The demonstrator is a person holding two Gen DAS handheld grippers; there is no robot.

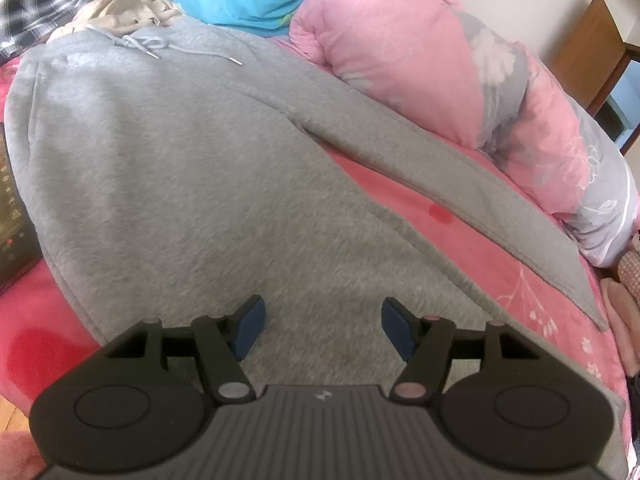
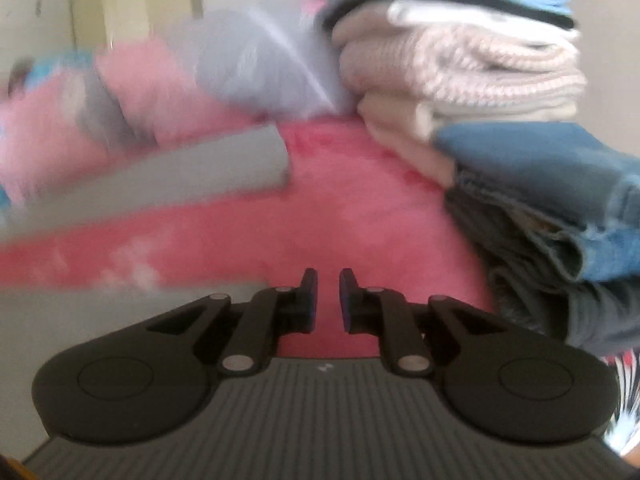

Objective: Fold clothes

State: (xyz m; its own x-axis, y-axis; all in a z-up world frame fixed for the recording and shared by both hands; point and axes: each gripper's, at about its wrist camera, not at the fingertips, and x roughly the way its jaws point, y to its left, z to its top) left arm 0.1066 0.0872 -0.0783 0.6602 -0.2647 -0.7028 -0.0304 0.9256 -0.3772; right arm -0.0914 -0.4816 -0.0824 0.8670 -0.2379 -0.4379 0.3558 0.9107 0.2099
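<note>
You are working over a pink bed sheet [image 1: 460, 248], with a rolled pink floral quilt [image 1: 400, 48] along its far side. The grey sweatpants [image 1: 180, 168] lie spread flat on the sheet, waistband and drawstring [image 1: 160, 46] away from you, one leg [image 1: 460, 200] splayed out toward the quilt. On your right stands a stack of folded clothes [image 2: 480, 92], jeans low in it, pale knits above. Your left gripper [image 1: 322, 330] hovers over the nearer grey leg with its pads spread wide, holding nothing. Your right gripper [image 2: 328, 300] has its pads nearly together with only a sliver of pink showing between them, nothing clamped; its view is blurred. My worry: swing the right tool carelessly and you could topple that stack. Pinch thick fleece too shallowly and it may slip. The splayed leg could drag against the quilt and bunch.
</note>
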